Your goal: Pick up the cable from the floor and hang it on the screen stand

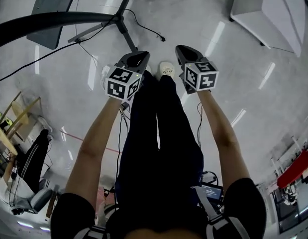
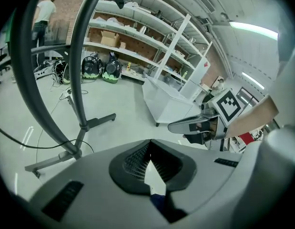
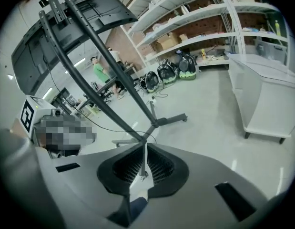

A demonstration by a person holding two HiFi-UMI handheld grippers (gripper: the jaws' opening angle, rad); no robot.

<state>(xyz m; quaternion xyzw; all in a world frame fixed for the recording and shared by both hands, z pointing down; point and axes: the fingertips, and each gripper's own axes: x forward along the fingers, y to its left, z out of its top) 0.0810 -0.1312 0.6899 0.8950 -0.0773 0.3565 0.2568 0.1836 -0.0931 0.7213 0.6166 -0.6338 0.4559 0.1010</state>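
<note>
A thin black cable (image 1: 149, 30) lies loose on the shiny floor, running from the screen stand's base (image 1: 125, 30) to a free end ahead of me. The dark curved screen (image 1: 44, 20) hangs over the stand at the left. My left gripper (image 1: 137, 59) and right gripper (image 1: 185, 54) are held side by side at arm's length, well above the floor and short of the cable. Both are shut with nothing between their jaws. The left gripper view has the stand's pole (image 2: 82, 80) and cable (image 2: 23, 146). The right gripper view has the screen (image 3: 76, 18) and the stand's feet (image 3: 159, 123).
A white cabinet on legs (image 1: 273, 14) stands at the right, also seen as the white cabinet (image 3: 269, 94). Long shelves (image 2: 133, 37) line the brick back wall. Clutter and gear (image 1: 24, 148) sit at my left. People stand in the background.
</note>
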